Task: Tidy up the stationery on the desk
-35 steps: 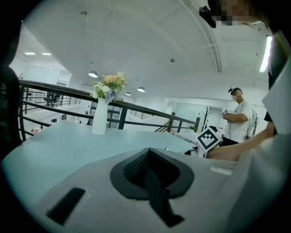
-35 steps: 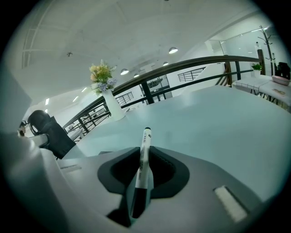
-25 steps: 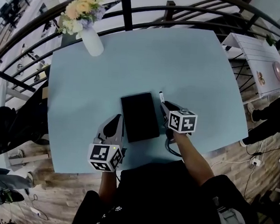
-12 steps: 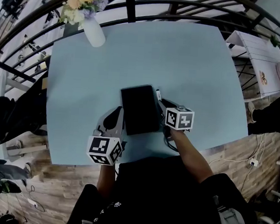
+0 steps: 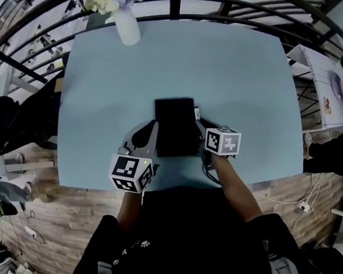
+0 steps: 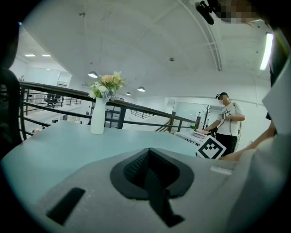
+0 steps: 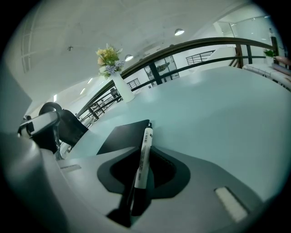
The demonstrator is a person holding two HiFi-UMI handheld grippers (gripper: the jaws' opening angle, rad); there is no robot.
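A black notebook (image 5: 173,126) lies flat in the middle of the light blue desk (image 5: 234,73). My right gripper (image 5: 200,125) is at its right edge, shut on a white pen with a black cap (image 5: 197,113). In the right gripper view the pen (image 7: 143,154) sticks out from between the jaws, its tip over the notebook (image 7: 122,135). My left gripper (image 5: 150,133) rests by the notebook's left edge. Its jaws are shut with nothing between them in the left gripper view (image 6: 148,172).
A white vase of flowers (image 5: 126,25) stands at the desk's far left corner. Black railings (image 5: 43,42) run behind the desk. A white side table (image 5: 330,86) stands to the right. A person (image 6: 226,120) stands in the background beyond the desk.
Both grippers have closed in on the notebook. The pen's tip now reaches the notebook's upper right edge, and the left gripper sits nearer its left edge.
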